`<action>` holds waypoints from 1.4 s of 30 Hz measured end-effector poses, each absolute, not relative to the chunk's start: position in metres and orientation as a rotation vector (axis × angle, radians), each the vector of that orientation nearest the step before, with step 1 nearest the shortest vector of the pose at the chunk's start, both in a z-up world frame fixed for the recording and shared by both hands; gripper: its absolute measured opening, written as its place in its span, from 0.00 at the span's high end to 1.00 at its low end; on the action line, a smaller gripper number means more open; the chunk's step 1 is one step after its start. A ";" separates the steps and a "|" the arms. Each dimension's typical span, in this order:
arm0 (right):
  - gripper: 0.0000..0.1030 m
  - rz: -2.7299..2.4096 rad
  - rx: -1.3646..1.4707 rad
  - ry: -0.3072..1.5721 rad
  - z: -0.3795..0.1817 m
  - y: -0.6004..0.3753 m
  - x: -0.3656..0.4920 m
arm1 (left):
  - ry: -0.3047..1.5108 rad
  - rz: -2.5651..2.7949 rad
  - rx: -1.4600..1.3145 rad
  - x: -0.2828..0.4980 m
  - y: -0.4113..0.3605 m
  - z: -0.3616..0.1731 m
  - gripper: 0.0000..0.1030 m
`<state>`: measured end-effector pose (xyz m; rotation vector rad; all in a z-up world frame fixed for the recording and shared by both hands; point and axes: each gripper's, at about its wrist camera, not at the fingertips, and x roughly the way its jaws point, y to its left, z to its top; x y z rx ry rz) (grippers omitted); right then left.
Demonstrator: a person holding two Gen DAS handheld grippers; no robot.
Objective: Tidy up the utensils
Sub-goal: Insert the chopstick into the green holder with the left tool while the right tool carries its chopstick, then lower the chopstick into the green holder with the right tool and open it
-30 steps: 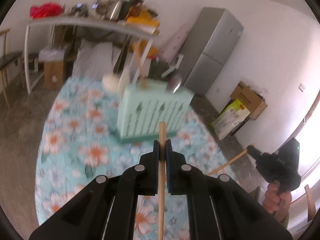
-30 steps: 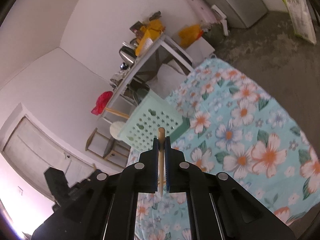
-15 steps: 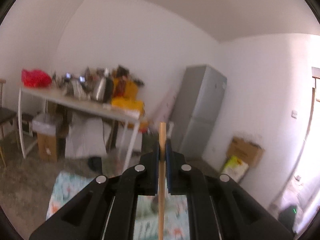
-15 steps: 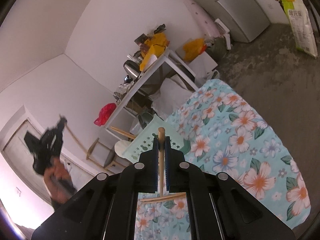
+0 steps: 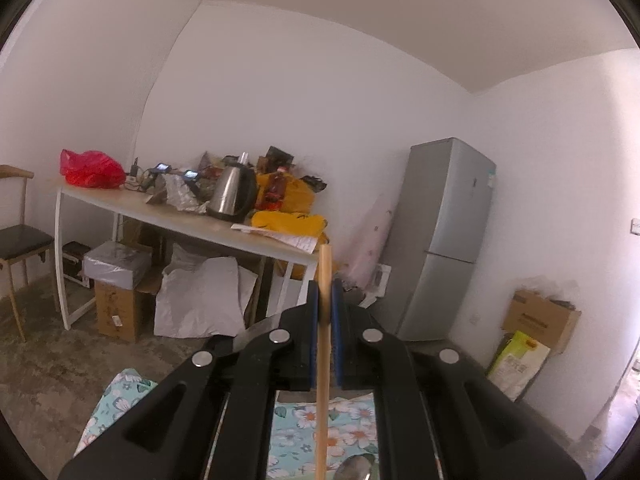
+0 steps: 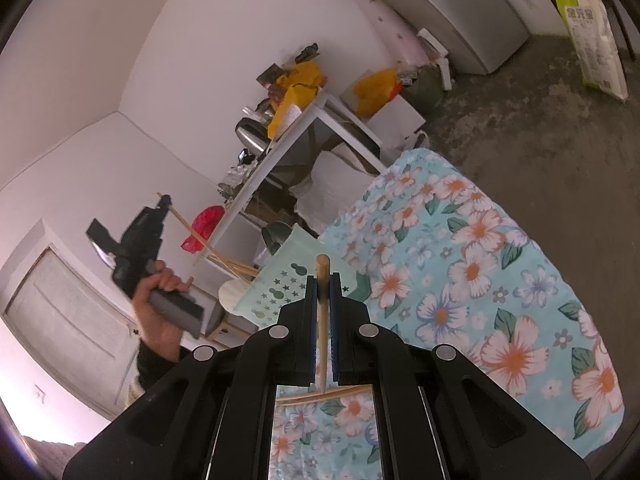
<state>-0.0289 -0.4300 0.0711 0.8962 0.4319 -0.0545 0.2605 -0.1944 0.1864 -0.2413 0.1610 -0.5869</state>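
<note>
Since the earlier frame the left tool [image 5: 325, 300] has swung up off the holder [image 6: 292, 280]; both tools clamp chopsticks [image 5: 323, 344]. Blind lowering could miss its slots.

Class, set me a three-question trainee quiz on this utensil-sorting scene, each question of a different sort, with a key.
1. True or false: the left gripper is empty.
2. The right gripper is clamped on: A) spoon B) chopstick C) knife.
3. Fill in: the mint-green utensil holder stands on a ____-patterned tablecloth.

Key: 1 false, it grips a chopstick. 2 B, a wooden chopstick. 3 floral.
</note>
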 end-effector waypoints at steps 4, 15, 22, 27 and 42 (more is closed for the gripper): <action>0.96 -0.060 0.897 0.433 0.071 -0.431 -0.030 | 0.169 -0.578 -0.261 0.270 -0.195 0.181 0.95; 0.96 -0.057 0.906 0.449 0.066 -0.428 -0.030 | 0.092 -0.581 -0.264 0.266 -0.198 0.195 0.95; 0.96 -0.070 0.910 0.454 0.066 -0.429 -0.033 | 0.187 -0.630 -0.232 0.271 -0.206 0.154 0.95; 0.96 -0.069 0.924 0.461 0.060 -0.430 -0.035 | 0.286 -0.680 -0.234 0.249 -0.183 0.133 0.91; 0.96 -0.037 0.889 0.459 0.072 -0.419 -0.032 | 0.338 -0.689 -0.268 0.175 -0.110 0.116 0.30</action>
